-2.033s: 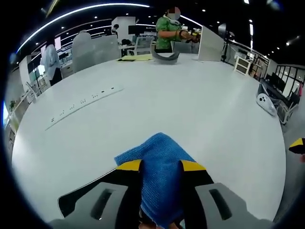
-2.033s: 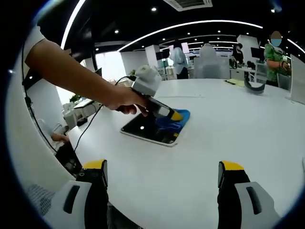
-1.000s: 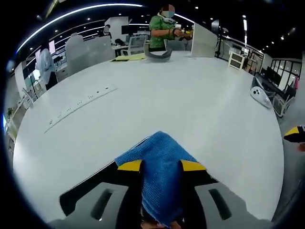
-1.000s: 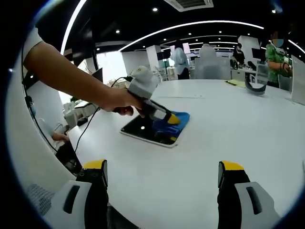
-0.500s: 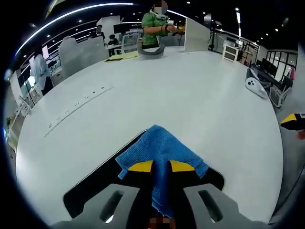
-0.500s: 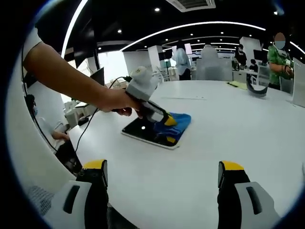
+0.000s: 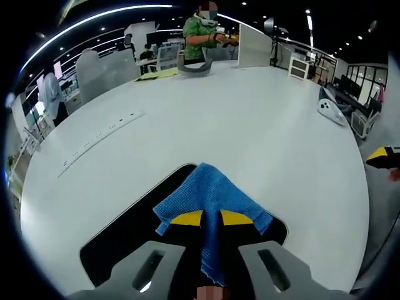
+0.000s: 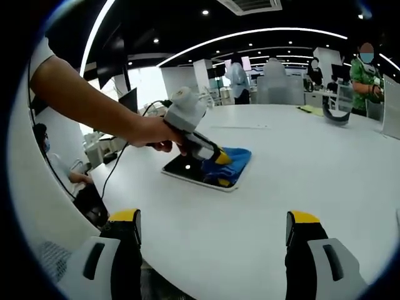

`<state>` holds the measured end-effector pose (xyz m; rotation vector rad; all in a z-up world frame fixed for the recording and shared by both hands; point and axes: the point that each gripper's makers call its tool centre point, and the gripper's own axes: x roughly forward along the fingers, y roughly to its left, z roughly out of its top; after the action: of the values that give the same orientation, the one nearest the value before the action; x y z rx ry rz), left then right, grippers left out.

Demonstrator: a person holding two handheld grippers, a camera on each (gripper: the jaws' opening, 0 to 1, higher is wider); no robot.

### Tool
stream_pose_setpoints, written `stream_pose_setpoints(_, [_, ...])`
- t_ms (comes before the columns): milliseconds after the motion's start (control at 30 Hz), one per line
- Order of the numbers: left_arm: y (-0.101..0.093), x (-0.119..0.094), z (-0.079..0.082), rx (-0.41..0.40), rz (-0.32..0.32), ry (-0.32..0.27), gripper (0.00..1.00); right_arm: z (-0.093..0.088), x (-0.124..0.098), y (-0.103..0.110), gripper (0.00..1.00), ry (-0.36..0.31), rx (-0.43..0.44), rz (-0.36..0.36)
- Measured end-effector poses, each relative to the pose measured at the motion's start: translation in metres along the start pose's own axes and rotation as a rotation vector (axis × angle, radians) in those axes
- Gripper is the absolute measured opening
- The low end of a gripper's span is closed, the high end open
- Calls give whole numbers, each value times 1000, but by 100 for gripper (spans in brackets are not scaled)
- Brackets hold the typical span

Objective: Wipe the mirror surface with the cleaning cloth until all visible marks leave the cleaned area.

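Left gripper view showed the left gripper (image 7: 212, 220) clamped on the blue cleaning cloth (image 7: 211, 197), pressed onto the dark mirror (image 7: 125, 240) lying flat on the white table (image 7: 250, 119); right gripper (image 8: 212, 234) hung above the table, jaws wide apart, holding nothing

White worktop (image 7: 262, 125), broad and round-edged. Dark rectangular mirror (image 7: 125, 237) lies flat on it at lower centre of the left gripper view. A recessed socket strip (image 7: 100, 140) runs at centre left; a white device (image 7: 330, 111) rests near the upper right edge.
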<state>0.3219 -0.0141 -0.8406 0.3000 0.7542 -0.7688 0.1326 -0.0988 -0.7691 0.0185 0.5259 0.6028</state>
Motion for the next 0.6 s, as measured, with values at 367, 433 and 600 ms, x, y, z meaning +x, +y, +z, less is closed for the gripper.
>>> stream_pose_setpoints(367, [-3, -6, -6, -5, -6, 8, 7, -4, -4, 10, 96, 3, -4, 4])
stream_pose_setpoints(433, [-2, -6, -6, -14, -8, 8, 7, -3, -5, 11, 96, 2, -5, 3])
stream_pose_setpoints(600, [-1, -5, -6, -19, -11, 6, 7, -2, -7, 14, 96, 0, -11, 3])
